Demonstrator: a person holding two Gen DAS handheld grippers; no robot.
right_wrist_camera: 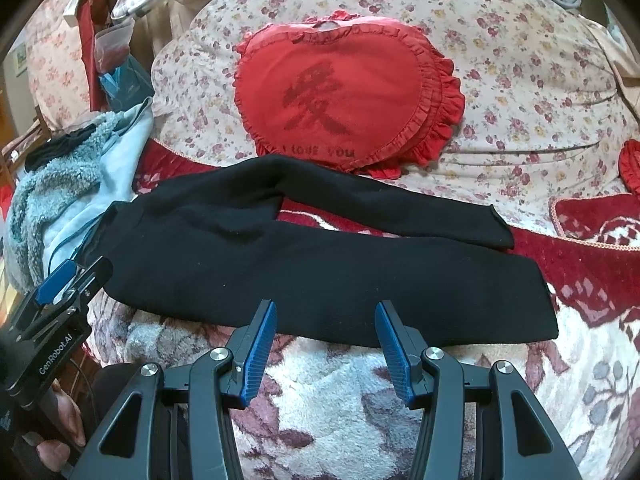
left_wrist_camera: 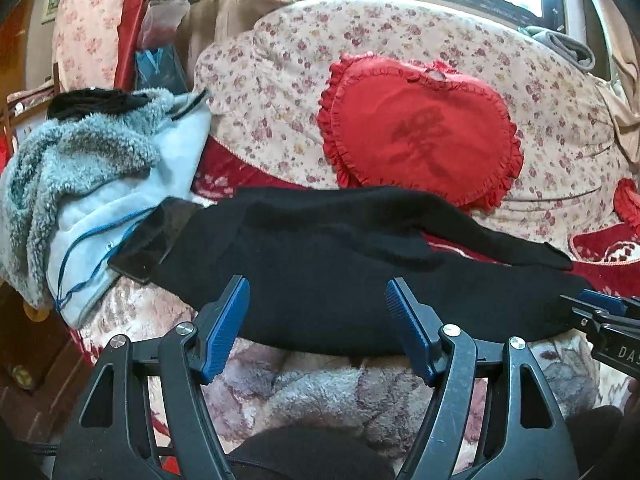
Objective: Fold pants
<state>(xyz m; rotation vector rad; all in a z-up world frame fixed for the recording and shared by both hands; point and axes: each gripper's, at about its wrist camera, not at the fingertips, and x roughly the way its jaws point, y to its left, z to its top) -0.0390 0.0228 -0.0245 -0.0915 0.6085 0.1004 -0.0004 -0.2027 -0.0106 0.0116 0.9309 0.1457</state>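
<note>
Black pants (right_wrist_camera: 320, 272) lie flat across a fleecy flowered blanket (right_wrist_camera: 320, 400), waist to the left, both legs running right; the far leg (right_wrist_camera: 400, 208) splays away from the near one. In the left wrist view the same pants (left_wrist_camera: 320, 280) fill the middle. My left gripper (left_wrist_camera: 318, 292) hovers open over the pants' near edge toward the waist, with nothing between its blue pads. My right gripper (right_wrist_camera: 325, 316) stands open at the near leg's front edge, also with nothing between its pads. Each gripper shows in the other's view: the left gripper (right_wrist_camera: 60, 284), the right gripper (left_wrist_camera: 600, 308).
A red heart-shaped pillow (right_wrist_camera: 340, 96) rests on a flowered quilt (right_wrist_camera: 520, 80) behind the pants. A pale blue fleece jacket (left_wrist_camera: 92, 184) is heaped at the left, with a dark phone (left_wrist_camera: 148, 240) beside the waistband. Another red cushion (right_wrist_camera: 600, 216) sits at the right. A hand (right_wrist_camera: 60, 420) holds the left gripper.
</note>
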